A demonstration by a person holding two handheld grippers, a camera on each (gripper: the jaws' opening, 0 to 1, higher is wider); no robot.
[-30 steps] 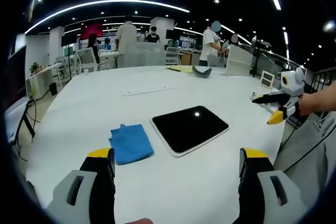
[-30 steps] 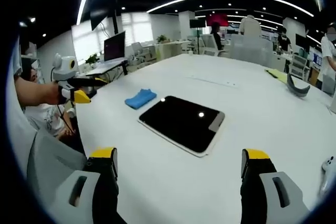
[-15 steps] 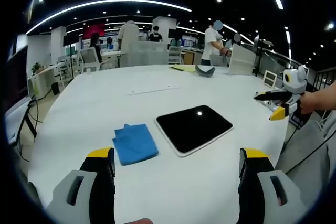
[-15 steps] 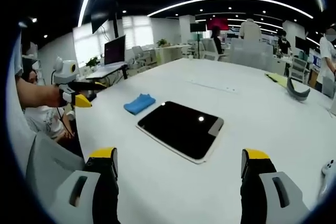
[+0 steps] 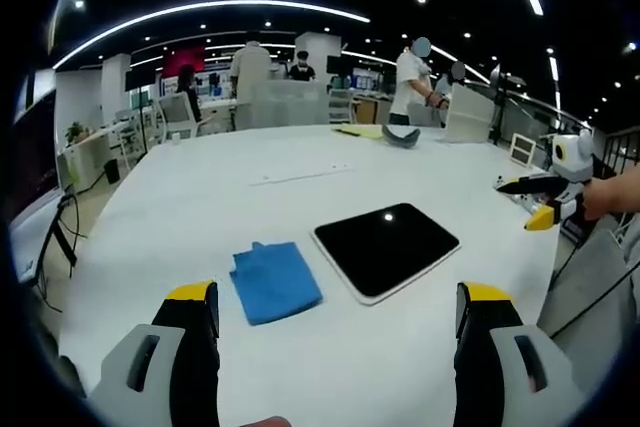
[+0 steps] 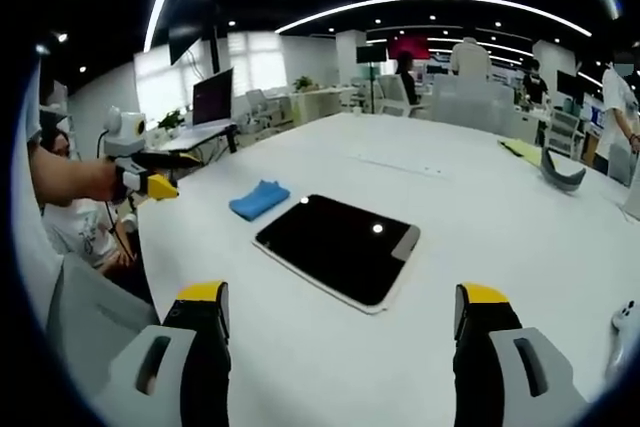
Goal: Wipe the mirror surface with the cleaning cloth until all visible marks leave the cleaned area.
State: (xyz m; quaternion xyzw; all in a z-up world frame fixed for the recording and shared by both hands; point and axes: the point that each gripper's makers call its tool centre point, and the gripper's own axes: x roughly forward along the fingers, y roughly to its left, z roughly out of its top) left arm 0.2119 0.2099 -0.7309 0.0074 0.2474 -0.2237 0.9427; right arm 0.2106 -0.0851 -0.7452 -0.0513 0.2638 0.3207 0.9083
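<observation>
While both views drift | cloth [image 5: 274, 281] beside mirror [image 5: 386, 249] seemingly unmoved — 2 grippers agape, empty

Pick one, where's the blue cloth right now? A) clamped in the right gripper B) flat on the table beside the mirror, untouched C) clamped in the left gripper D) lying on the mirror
B: the blue cloth lies flat on the white table beside the mirror, clear of both open grippers.
</observation>
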